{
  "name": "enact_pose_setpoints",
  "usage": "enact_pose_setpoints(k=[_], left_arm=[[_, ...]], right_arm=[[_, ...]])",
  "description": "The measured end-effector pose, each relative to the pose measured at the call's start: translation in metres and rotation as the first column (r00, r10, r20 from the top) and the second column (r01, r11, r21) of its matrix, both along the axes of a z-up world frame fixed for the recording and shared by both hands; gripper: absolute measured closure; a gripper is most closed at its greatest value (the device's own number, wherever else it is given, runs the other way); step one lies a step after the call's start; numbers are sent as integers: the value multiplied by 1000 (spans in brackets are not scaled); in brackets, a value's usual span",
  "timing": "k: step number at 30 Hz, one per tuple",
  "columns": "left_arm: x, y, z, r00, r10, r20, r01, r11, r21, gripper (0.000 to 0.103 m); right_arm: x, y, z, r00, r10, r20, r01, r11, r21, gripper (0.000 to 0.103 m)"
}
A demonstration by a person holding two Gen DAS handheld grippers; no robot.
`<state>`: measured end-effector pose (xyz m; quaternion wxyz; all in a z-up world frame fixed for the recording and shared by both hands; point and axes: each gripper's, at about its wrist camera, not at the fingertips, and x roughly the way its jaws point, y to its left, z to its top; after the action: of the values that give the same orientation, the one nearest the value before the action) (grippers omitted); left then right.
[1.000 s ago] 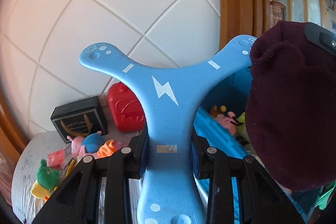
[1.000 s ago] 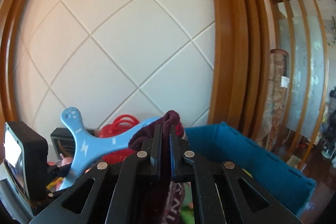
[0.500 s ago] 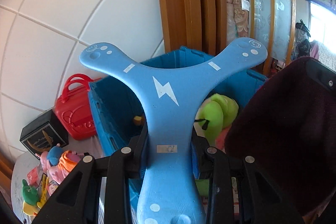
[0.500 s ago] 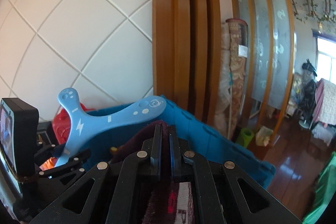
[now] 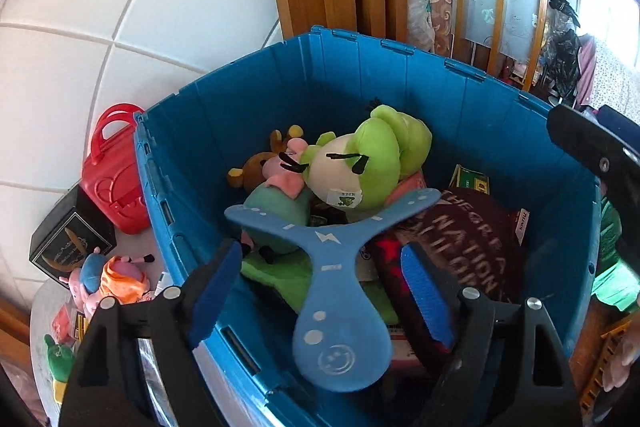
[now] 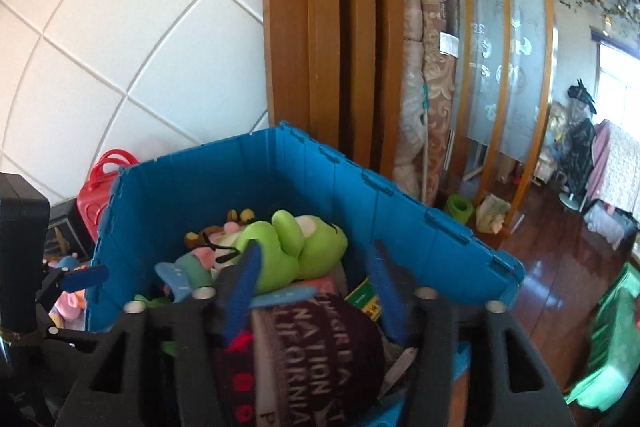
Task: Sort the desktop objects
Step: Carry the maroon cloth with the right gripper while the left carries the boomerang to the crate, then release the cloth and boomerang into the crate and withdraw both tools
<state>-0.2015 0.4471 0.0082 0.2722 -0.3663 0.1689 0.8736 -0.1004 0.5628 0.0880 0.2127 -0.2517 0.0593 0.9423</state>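
Note:
A blue three-armed boomerang lies loose in the blue bin, on top of the plush toys. It sits between the jaws of my left gripper, which are opening; the blue pads stand clear of it. A maroon cloth with white lettering rests in the bin below my right gripper. Its jaws are opening too, and the pads do not press on the cloth. The same cloth lies beside the boomerang.
A green frog plush and other soft toys fill the bin. Left of it on the table are a red toy case, a black box and small pig plushes. Rolled carpets lean behind the bin.
Both grippers swung right and tipped down over the bin. Both went from shut to wide apart, and the boomerang and the maroon cloth dropped out of them into the bin.

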Motion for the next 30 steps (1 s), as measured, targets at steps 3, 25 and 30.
enact_pose_setpoints(k=[3, 25, 30], left_arm=[[6, -11, 2, 1000, 7, -6, -7, 1000, 8, 21], [34, -159, 4, 986, 165, -10, -162, 979, 126, 21], [34, -212, 0, 970, 243, 23, -244, 961, 133, 21]], right_arm=[[10, -10, 1, 1000, 21, -8, -20, 1000, 10, 7], [41, -124, -7, 980, 197, 41, -197, 980, 7, 0], [33, -160, -10, 965, 257, 56, -256, 966, -10, 0]])
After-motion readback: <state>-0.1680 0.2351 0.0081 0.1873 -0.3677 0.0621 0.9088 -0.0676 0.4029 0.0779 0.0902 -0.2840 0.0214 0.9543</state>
